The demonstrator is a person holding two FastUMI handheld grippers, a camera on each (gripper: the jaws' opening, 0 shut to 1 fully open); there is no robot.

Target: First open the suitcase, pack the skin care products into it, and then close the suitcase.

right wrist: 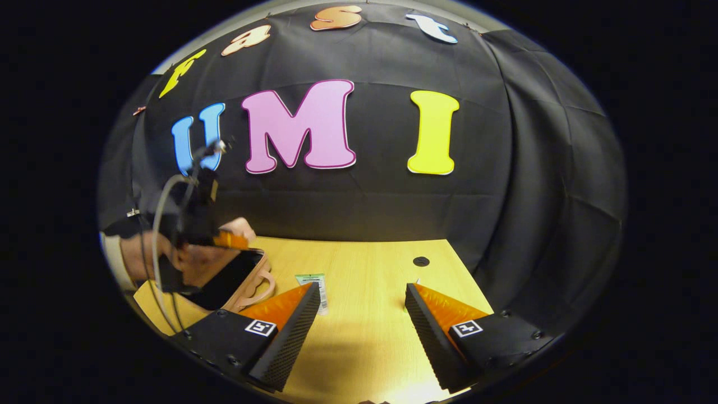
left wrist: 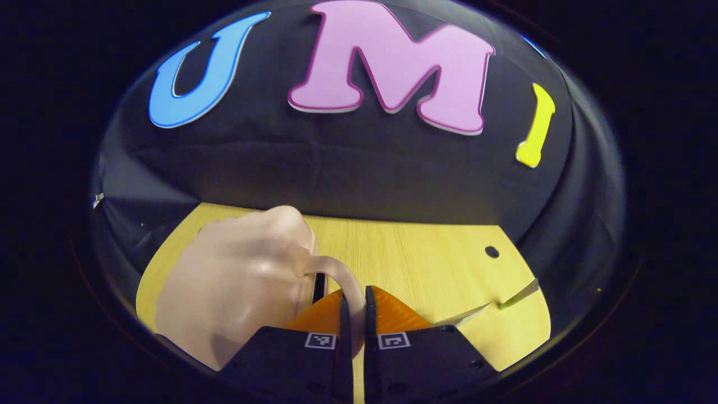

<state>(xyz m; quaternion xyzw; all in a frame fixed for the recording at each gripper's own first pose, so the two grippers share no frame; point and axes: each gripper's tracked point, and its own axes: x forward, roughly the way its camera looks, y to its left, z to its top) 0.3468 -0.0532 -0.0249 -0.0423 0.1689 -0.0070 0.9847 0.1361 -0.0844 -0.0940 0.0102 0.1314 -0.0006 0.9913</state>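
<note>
In the left gripper view the pale pink suitcase (left wrist: 235,286) bulks close at the left, blurred. Its thin curved handle (left wrist: 336,269) runs down between my left gripper's fingers, and the left gripper (left wrist: 353,308) is shut on it. In the right gripper view the suitcase (right wrist: 255,283) lies at the table's left with a dark inside showing; the left gripper (right wrist: 230,240) and the hand holding it are above it. A skin care tube (right wrist: 315,287) lies flat beside the case, just beyond my right gripper (right wrist: 362,306), which stands wide open and holds nothing. Another tube (left wrist: 507,299) lies at the right.
The light wooden table (right wrist: 370,336) has a small dark hole (right wrist: 420,261) near its far right corner. Black cloth walls close off the back and sides. A cable (right wrist: 160,224) loops down from the left gripper.
</note>
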